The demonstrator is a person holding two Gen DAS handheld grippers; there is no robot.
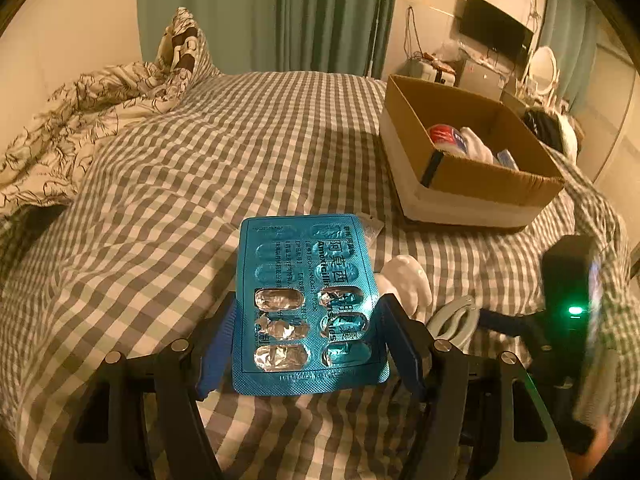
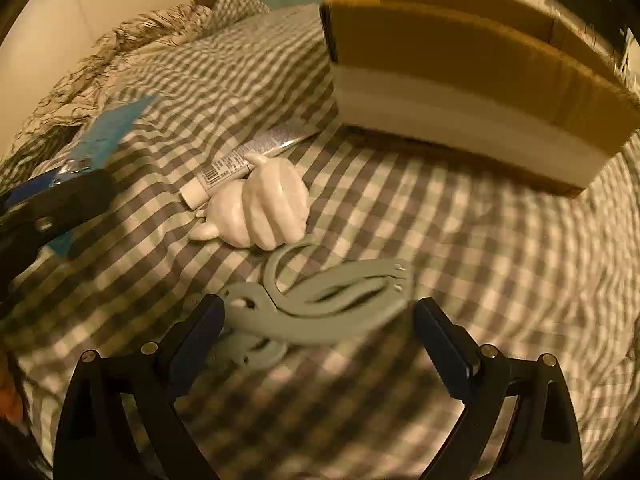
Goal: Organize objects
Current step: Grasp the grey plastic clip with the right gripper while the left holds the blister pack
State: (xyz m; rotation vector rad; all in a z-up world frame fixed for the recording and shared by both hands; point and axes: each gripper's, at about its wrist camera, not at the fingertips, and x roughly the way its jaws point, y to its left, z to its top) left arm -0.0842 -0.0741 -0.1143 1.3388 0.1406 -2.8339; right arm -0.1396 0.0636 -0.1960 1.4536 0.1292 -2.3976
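Checked grey-and-white bedding covers the bed (image 1: 200, 168) you are working over, with a crumpled floral duvet (image 1: 80, 120) piled at the far left and green curtains (image 1: 280, 12) behind it. At the far right of the bed sits an open cardboard box (image 1: 492, 184) that already holds a red-and-blue packet and some white items; a wall-mounted screen (image 1: 496, 28) hangs beyond it.

Your left gripper (image 1: 308, 336) has its jaws clenched on the side edges of a blue blister pack (image 1: 304, 272), which stands tilted up off the bedding, near the middle of the left view. The foil is teal with printed text reading "Amoxicillin"; several near pockets are torn open and show crumpled silver, while the far pockets look intact.

Just right of the pack lies a white hand-shaped figure (image 2: 264, 208), and beside it a white tube (image 2: 248, 160) with a barcode, pointing toward the box. Nearer to you, grey plastic scissors-like tongs (image 2: 320, 300) lie flat on the bedding.

Your right gripper (image 2: 320, 336) hangs low over those tongs with its jaws spread wide, the tongs lying between the two blue pads; the right view is blurred. These three loose things lie between the held pack and the box.
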